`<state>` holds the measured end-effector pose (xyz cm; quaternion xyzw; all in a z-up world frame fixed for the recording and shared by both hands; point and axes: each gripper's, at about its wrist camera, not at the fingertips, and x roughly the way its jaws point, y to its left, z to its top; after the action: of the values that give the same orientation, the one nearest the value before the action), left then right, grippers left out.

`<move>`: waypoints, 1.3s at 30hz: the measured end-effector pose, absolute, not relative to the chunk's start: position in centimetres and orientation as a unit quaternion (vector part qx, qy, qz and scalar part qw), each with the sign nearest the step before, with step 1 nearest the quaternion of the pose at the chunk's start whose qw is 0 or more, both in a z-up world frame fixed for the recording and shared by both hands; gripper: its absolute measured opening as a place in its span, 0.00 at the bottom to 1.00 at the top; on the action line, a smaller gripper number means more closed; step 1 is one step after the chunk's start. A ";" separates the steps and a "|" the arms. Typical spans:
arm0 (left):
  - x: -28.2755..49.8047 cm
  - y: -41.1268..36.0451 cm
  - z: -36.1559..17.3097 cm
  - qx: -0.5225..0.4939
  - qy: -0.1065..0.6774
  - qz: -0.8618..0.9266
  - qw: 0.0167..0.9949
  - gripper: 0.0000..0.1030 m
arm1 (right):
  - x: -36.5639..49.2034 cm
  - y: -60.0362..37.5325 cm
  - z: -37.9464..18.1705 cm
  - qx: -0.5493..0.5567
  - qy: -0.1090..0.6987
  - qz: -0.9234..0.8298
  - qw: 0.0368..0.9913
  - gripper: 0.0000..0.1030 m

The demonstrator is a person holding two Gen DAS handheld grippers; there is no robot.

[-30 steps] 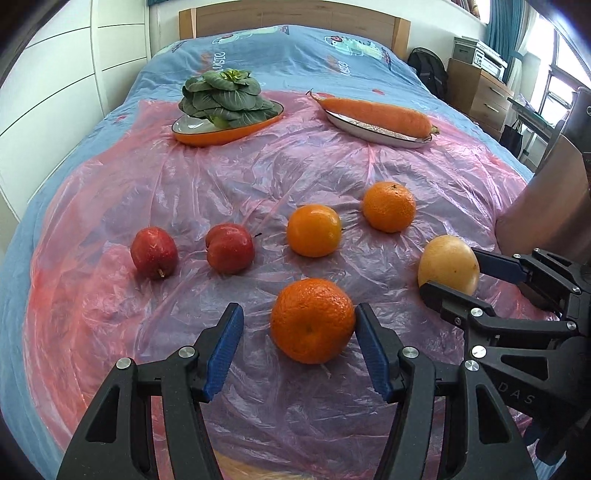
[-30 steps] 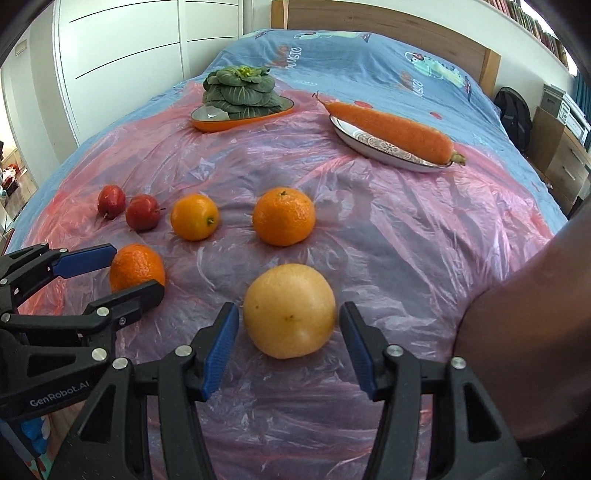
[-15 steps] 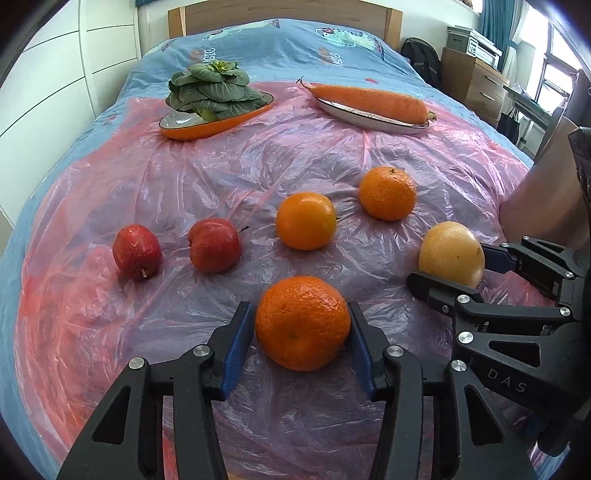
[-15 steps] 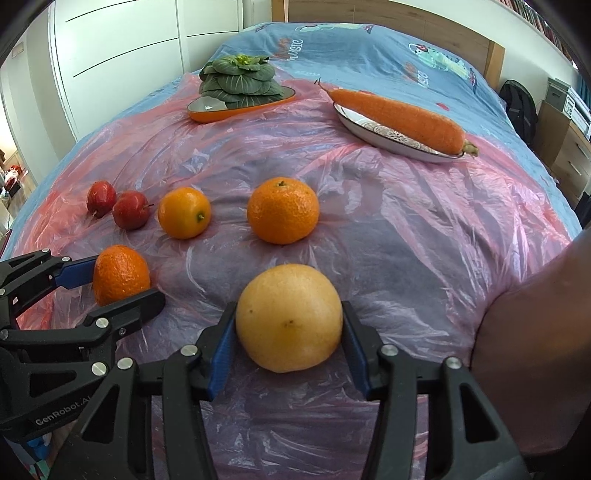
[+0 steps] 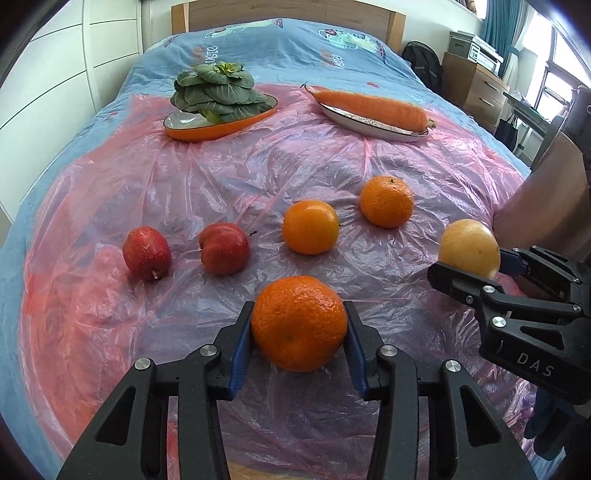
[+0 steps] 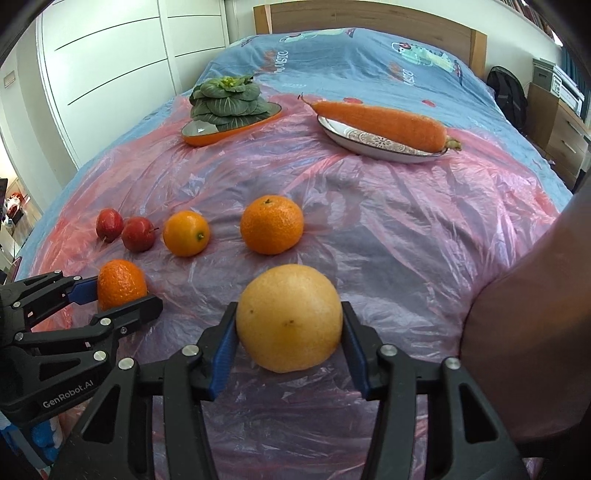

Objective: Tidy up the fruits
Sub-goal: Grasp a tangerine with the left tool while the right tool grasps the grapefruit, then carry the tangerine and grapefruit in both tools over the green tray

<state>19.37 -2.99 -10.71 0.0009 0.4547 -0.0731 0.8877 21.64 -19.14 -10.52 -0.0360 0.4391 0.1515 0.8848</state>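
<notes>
Fruits on the crinkled pink plastic sheet [image 5: 229, 177]: my left gripper [image 5: 299, 332] has just closed on a dimpled orange mandarin [image 5: 299, 323], my right gripper [image 6: 290, 332] on a heavier, smooth yellow grapefruit [image 6: 289, 328]. Both likely firm but slippery; I grip at their widest.

Glossy crinkled plastic sheet [image 5: 229, 177] over matt cloth bedspread [image 5: 266, 48]; wooden headboard [image 5: 288, 9].

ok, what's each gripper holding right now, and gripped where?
Left gripper: the near orange, pads on its two sides. Right gripper: the yellow fruit, also by its sides. Both sets of jaws have just been closing.
</notes>
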 end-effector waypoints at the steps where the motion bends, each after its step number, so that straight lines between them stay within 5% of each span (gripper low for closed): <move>1: 19.2 -2.9 -10.4 0.001 0.453 -0.072 0.889 0.38 | 21.4 -19.3 -10.1 -0.034 0.437 0.151 0.886 0.54; 21: 9.5 -3.4 -2.5 0.014 0.416 -0.097 0.904 0.38 | 8.9 -23.2 -3.2 0.004 0.398 0.165 0.902 0.54; 39: 1.2 -19.9 0.4 0.062 0.422 -0.277 0.861 0.38 | -0.3 -39.5 -2.3 0.066 0.387 0.016 0.919 0.54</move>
<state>1.17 -19.95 0.39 0.0617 0.4216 -0.2766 0.8614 -0.31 -39.53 -2.27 0.0661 0.3874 0.0158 0.9194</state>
